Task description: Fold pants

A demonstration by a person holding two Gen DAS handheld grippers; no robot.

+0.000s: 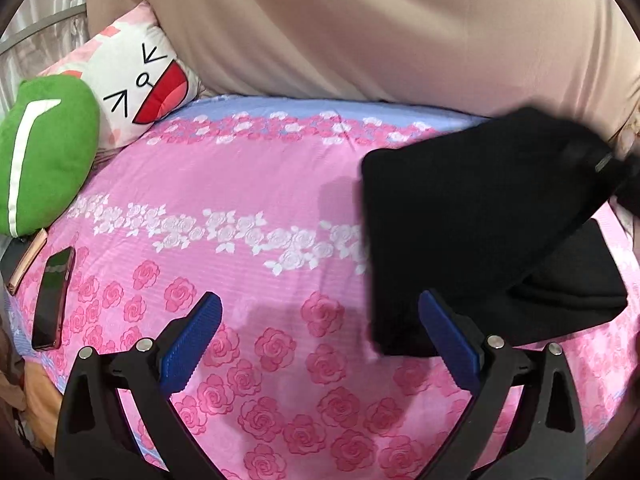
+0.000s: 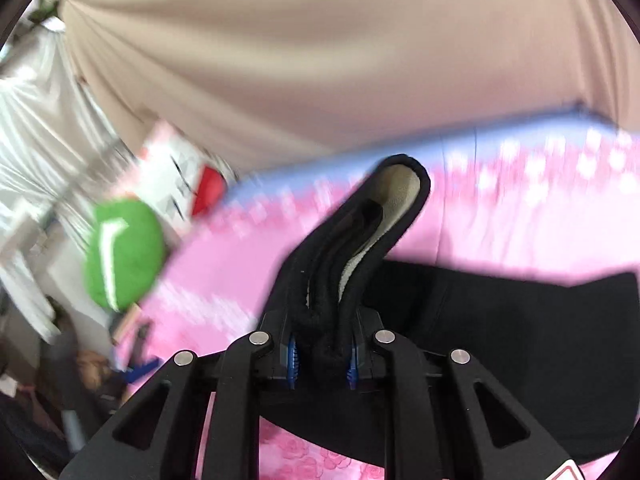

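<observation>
Toward the right side of the bed (image 1: 256,200), the black pants (image 1: 472,240) lie bunched in thick layers on the pink rose sheet, one fold lifted off the rest. I judge the folding well along but unfinished: the raised layer has yet to be laid flat and squared. My right gripper (image 2: 322,360) is clamped on a thick, cream-lined edge of the pants, holding it up. My left gripper (image 1: 320,344) hangs wide apart and empty just beside the bundle. No containers show; only a phone (image 1: 54,296) and cushions near the bed's left edge.
</observation>
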